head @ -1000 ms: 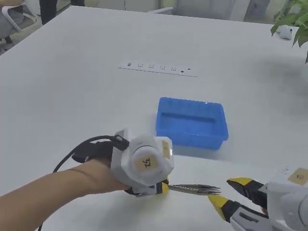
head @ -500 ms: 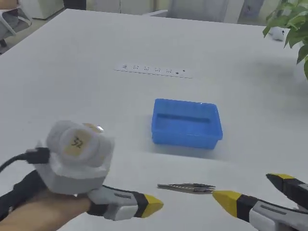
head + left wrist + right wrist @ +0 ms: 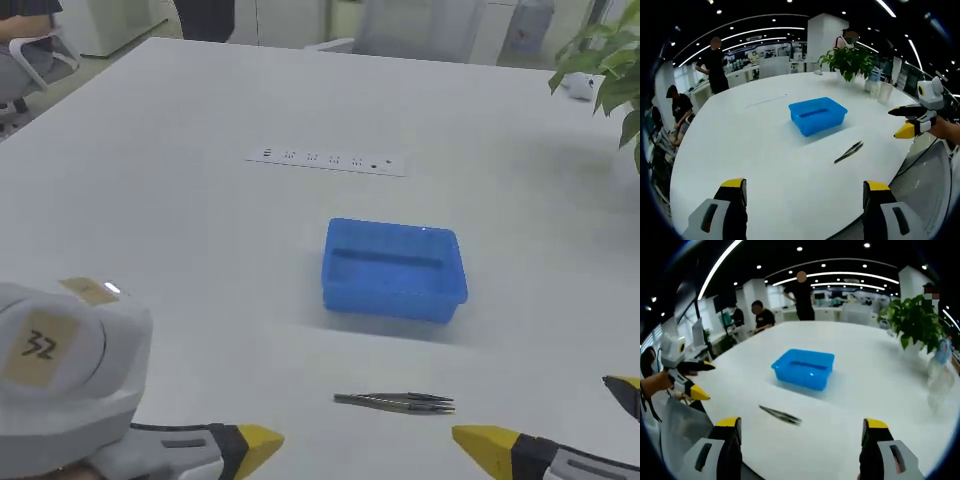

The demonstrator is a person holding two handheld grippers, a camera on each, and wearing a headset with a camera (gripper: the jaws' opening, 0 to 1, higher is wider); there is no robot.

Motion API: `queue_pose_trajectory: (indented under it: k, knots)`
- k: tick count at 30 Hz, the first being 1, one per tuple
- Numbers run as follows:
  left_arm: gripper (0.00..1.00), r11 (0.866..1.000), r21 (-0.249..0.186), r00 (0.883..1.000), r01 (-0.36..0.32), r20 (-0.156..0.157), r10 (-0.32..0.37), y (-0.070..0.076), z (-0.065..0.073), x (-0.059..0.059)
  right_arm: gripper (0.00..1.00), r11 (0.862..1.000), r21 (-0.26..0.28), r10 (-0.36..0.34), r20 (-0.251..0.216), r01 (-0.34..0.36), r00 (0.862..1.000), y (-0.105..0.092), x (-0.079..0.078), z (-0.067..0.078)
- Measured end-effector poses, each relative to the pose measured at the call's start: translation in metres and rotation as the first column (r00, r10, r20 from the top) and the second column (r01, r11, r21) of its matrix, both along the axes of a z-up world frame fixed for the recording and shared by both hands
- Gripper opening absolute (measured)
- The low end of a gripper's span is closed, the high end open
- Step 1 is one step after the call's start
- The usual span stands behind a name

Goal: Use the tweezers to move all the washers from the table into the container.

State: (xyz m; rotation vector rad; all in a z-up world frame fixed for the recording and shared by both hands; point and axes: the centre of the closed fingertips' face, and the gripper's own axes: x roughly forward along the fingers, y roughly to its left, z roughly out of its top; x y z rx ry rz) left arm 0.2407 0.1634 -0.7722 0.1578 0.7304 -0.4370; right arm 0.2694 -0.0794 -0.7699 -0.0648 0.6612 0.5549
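The metal tweezers (image 3: 395,402) lie flat on the white table (image 3: 180,200), in front of the blue container (image 3: 395,270), with nothing holding them. My left gripper (image 3: 240,452) is at the near left, well apart from the tweezers, and only one yellow tip shows in the head view. Its own view shows the left gripper (image 3: 802,200) wide open, with the tweezers (image 3: 849,152) and container (image 3: 817,115) ahead. My right gripper (image 3: 555,415) stands open at the near right. Through the right gripper (image 3: 800,440), the tweezers (image 3: 781,415) lie before the container (image 3: 803,368).
A white power strip (image 3: 328,160) lies beyond the container. A leafy plant (image 3: 605,70) stands at the far right corner. Several people (image 3: 801,295) stand or sit past the table's far edge. Bottles (image 3: 940,375) stand at the table's right side.
My left gripper let go of the tweezers and drew back to the near left. The tweezers now lie alone on the table. The right gripper shifted right and lower in the head view.
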Motion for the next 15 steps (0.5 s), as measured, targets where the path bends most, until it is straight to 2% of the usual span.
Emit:
queue_pose_trajectory:
  k: [5,15]
  knots:
    - [0.99,1.0,0.008,1.0,-0.007,-0.004,0.007,0.0017,0.0,-0.0007,0.99,1.0,-0.006,-0.003,0.004,0.003,1.0,-0.0048,0.0004,-0.0001]
    - [0.99,1.0,0.017,1.0,-0.008,0.007,0.008,0.0016,0.0045,0.0005,0.99,1.0,-0.005,0.003,-0.002,-0.003,1.0,-0.0056,0.0011,-0.0022]
